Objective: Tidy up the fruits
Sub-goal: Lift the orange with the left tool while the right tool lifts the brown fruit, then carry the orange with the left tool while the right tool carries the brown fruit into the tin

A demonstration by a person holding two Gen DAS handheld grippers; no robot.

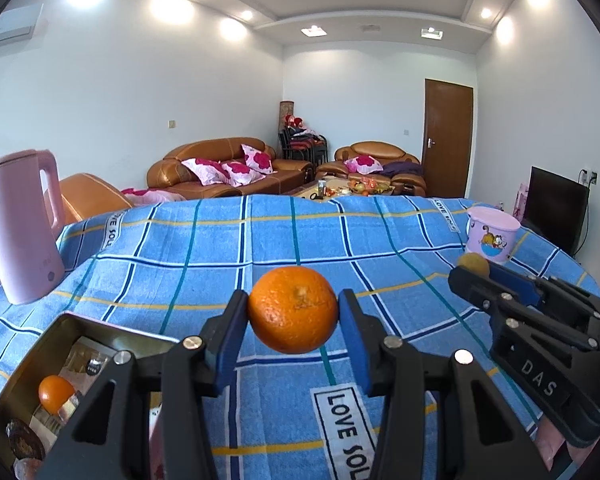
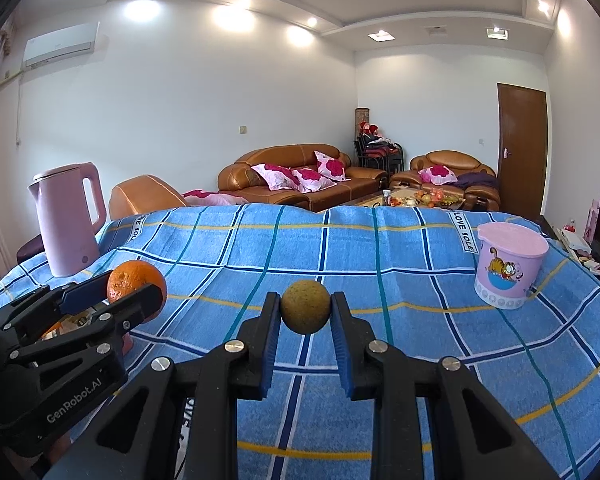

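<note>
L gripper (image 1: pixel 293 312) clamps an orange (image 1: pixel 293 309) above the blue checked cloth (image 1: pixel 204 248), w/ a metal tin (image 1: pixel 16 376) holding 1 more orange (image 1: pixel 55 394) at lower left. R gripper (image 2: pixel 305 313) pinches a small brown-green round fruit (image 2: pixel 305 306), pink bucket (image 2: pixel 508 266) off to its right.

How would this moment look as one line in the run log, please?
left gripper: shut on orange, held above the cloth | right gripper: shut on brown-green fruit, held above the cloth | metal tin: holds another orange

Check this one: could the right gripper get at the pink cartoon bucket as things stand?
Probably yes: bare cloth lies between the right gripper and the bucket, but it is already clamped on a small brownish-green fruit.
</note>
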